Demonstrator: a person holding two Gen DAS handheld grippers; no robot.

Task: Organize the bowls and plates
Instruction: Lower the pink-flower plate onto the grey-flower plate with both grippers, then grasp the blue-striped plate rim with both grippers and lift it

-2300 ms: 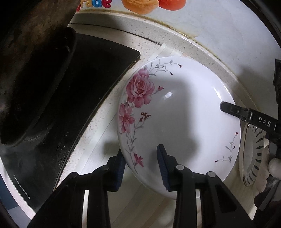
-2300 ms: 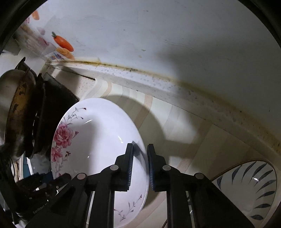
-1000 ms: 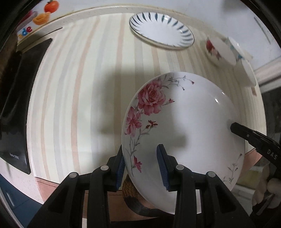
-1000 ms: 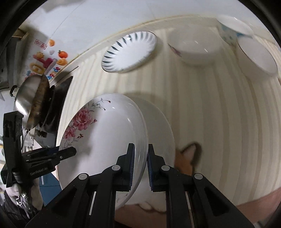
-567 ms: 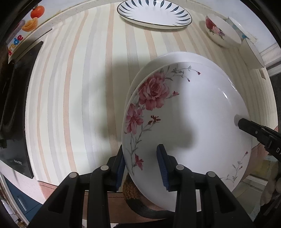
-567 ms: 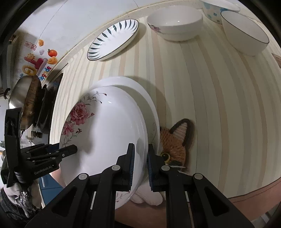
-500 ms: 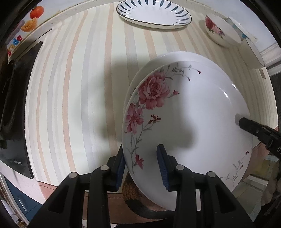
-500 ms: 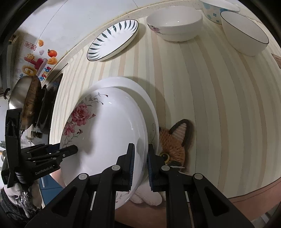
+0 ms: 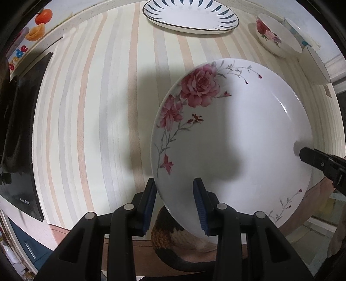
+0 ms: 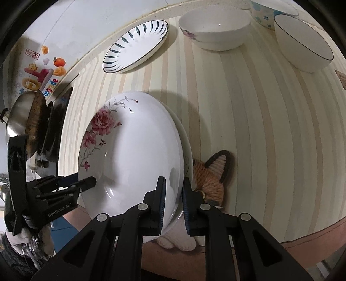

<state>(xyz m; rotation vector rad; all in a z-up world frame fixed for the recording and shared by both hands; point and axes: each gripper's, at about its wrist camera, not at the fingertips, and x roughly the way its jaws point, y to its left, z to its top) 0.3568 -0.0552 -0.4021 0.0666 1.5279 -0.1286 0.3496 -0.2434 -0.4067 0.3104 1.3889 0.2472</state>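
Note:
A white plate with pink roses [image 9: 237, 134] [image 10: 134, 155] is held at opposite rims by both grippers. My left gripper [image 9: 174, 205] straddles its near rim; my right gripper [image 10: 174, 203] is shut on the other rim. It sits on or just above a second white plate, whose edge [image 10: 188, 155] shows at its right side. A blue-leaf plate [image 9: 190, 15] [image 10: 136, 46] lies at the back. A rose bowl [image 9: 276, 37] [image 10: 216, 31], a black-rimmed bowl [image 10: 302, 45] and a blue-flowered bowl [image 10: 262, 19] stand at the far right.
A knitted fox coaster [image 10: 213, 175] lies under the plates near the striped counter's front edge. A black stove [image 9: 19, 134] with a wok [image 10: 28, 125] is at the left. The wall [image 10: 86, 28] runs along the back.
Both grippers carried the rose plate from beside the stove to the counter's front and lowered it over the second white plate, which it now almost fully covers.

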